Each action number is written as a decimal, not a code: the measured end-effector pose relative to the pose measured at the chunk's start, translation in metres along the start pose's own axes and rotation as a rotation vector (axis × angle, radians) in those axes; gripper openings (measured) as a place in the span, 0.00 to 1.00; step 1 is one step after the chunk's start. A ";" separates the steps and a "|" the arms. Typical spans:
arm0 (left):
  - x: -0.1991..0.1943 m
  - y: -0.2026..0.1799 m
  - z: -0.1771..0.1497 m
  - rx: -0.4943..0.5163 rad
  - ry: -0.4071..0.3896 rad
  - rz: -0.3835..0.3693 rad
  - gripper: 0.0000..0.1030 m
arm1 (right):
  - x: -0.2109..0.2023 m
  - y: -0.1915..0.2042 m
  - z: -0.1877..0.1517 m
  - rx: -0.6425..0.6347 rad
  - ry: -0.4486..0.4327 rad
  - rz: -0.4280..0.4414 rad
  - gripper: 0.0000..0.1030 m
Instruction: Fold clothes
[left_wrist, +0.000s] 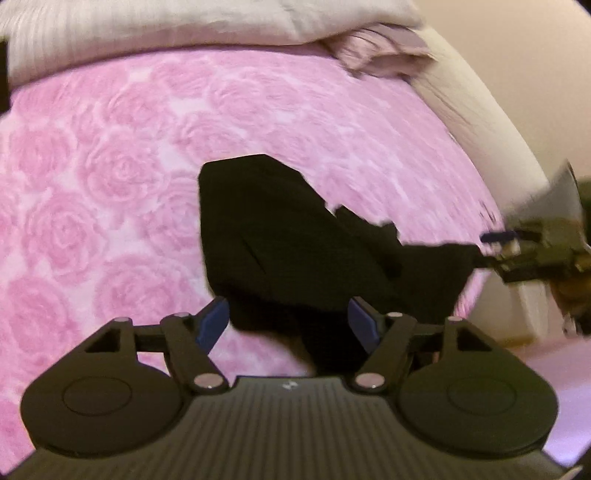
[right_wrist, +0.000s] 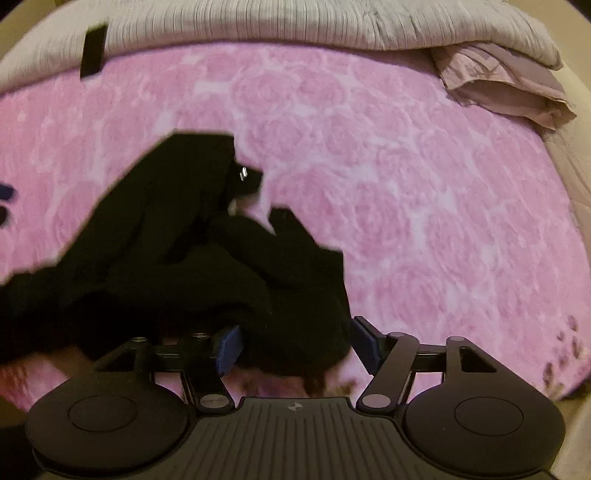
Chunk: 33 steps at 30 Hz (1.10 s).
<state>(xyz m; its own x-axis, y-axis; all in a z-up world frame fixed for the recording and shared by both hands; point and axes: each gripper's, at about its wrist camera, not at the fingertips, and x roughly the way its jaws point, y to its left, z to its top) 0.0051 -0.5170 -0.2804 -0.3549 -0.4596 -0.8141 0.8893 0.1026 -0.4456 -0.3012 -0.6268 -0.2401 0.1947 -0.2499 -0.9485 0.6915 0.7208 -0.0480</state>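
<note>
A black garment (left_wrist: 280, 240) lies crumpled on a pink rose-patterned blanket (left_wrist: 110, 166). My left gripper (left_wrist: 288, 325) is open, its blue pads either side of the garment's near edge, with cloth between the jaws. In the right wrist view the same garment (right_wrist: 184, 251) is bunched and partly lifted. My right gripper (right_wrist: 295, 345) is open, with a fold of the black cloth between its blue pads. The right gripper also shows blurred at the garment's right end in the left wrist view (left_wrist: 517, 251).
A grey-beige duvet (right_wrist: 295, 22) is heaped along the far side of the bed. A mauve folded cloth (right_wrist: 506, 81) lies at the far right corner. A black strap (right_wrist: 92, 50) hangs over the duvet at left. The bed's right edge (left_wrist: 480, 122) drops off.
</note>
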 end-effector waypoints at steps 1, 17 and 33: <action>0.012 0.004 0.004 -0.042 -0.004 0.008 0.65 | 0.003 -0.001 0.010 -0.009 0.002 0.028 0.64; 0.142 0.008 0.052 -0.169 0.056 0.213 0.04 | 0.041 -0.081 0.041 -0.250 0.131 0.510 0.66; 0.063 0.002 0.229 0.186 -0.146 0.216 0.00 | 0.163 -0.117 -0.061 0.483 0.136 0.421 0.73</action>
<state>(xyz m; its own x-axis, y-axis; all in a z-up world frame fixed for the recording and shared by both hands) 0.0510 -0.7478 -0.2474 -0.1184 -0.5682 -0.8144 0.9819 0.0551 -0.1812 -0.3928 -0.7127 -0.4083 0.4491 0.0968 -0.8882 0.8164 0.3597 0.4519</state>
